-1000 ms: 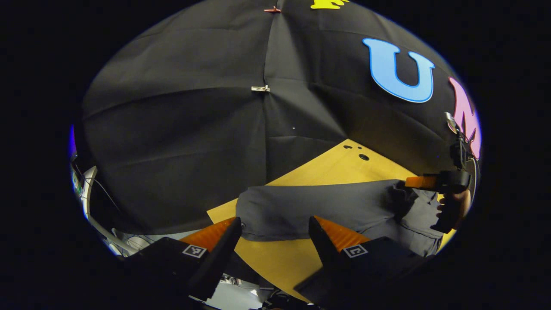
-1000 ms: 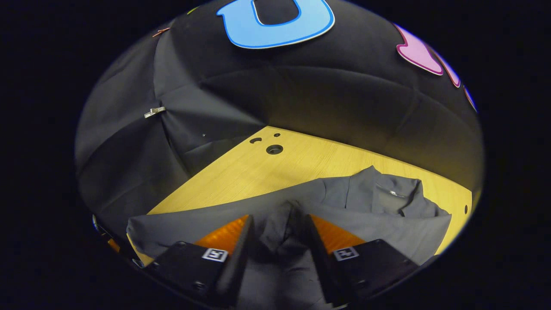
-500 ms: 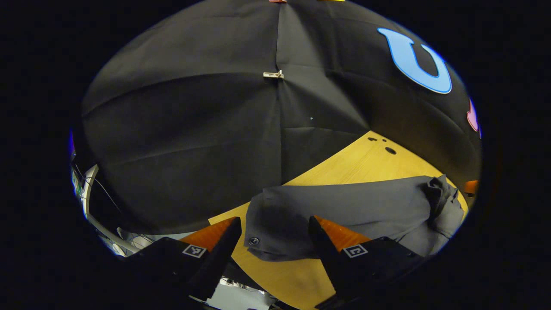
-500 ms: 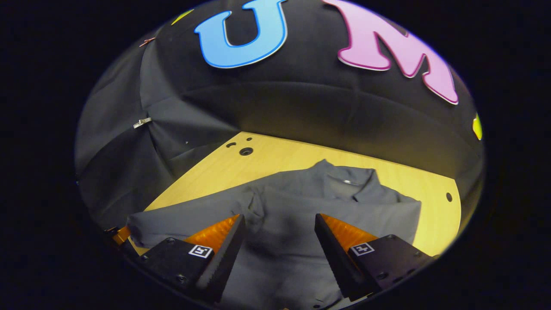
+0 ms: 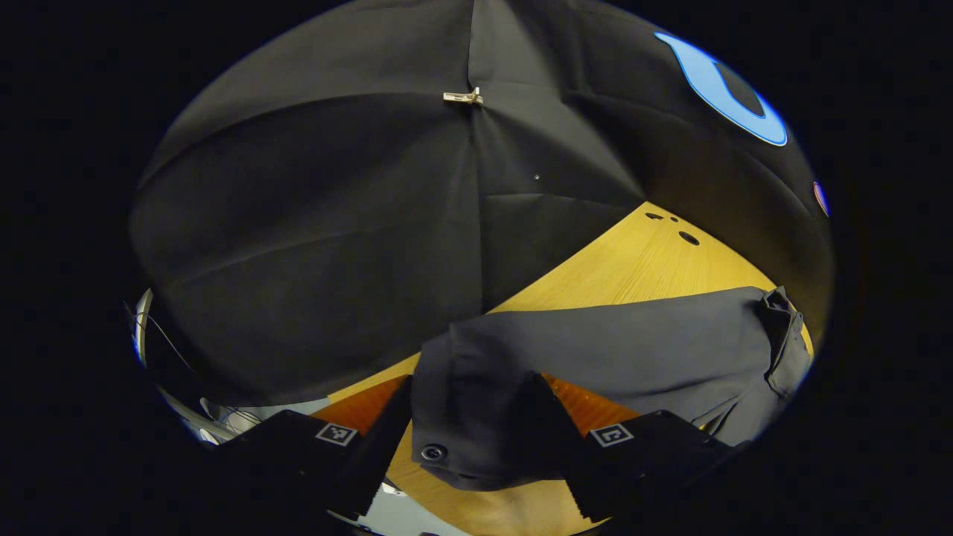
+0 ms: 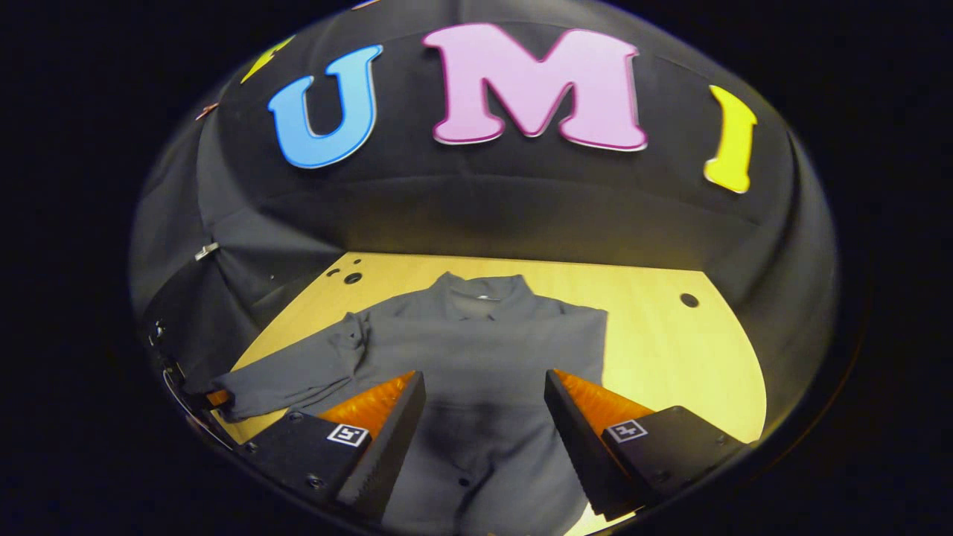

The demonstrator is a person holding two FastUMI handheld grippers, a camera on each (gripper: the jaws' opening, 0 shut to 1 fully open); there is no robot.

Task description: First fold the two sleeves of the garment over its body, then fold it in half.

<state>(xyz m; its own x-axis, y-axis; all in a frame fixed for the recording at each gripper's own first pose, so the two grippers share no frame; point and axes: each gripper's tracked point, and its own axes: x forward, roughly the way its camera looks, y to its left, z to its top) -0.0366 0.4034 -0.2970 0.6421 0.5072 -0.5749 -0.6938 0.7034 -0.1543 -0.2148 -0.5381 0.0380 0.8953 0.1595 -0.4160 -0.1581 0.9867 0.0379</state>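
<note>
You are keeping your left gripper (image 5: 469, 432) wide open around the cuff (image 5: 461, 439) of the grey shirt (image 6: 476, 357) lying flat on the wooden table (image 6: 670, 350), not clamping it, while your right gripper (image 6: 480, 439) is hanging open and empty over the shirt's body

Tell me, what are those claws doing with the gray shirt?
A person is folding a gray shirt on a wooden table with a claw in each hand. One sleeve already lies over the shirt's body. The left claw has its fingers around the cuff of the other sleeve, which is stretched out sideways. The right claw is open above the shirt's body, holding nothing.
</note>
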